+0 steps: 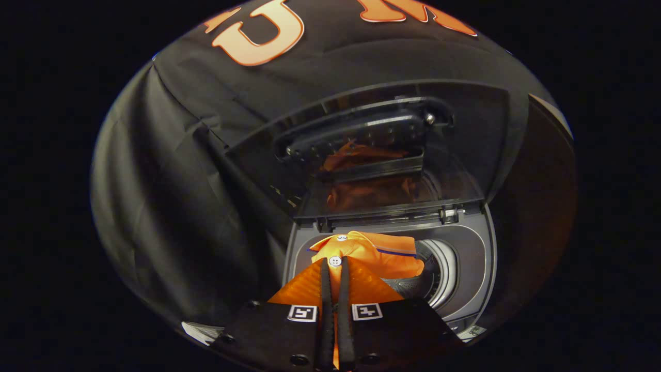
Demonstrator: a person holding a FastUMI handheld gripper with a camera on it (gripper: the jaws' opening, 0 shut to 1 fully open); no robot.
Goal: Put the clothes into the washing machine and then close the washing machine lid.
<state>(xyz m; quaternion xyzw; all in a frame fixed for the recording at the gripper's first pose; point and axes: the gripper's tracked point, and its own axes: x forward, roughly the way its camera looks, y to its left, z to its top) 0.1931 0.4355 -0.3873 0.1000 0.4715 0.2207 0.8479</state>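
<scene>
Tongs (334, 268) pinch orange shirt (372, 256) above open washing machine (465, 279), lid (372, 155) raised.

Scene is looking dim overall, w/ light falling mainly on the orange shirt (372, 256) and drum rim (448, 274). Raised glass lid (382, 155) is reflecting the shirt faintly. Fisheye is bending edges hard; booth cloth (175, 196) is sinking into shadow, focus staying fairly sharp centrally.
</scene>
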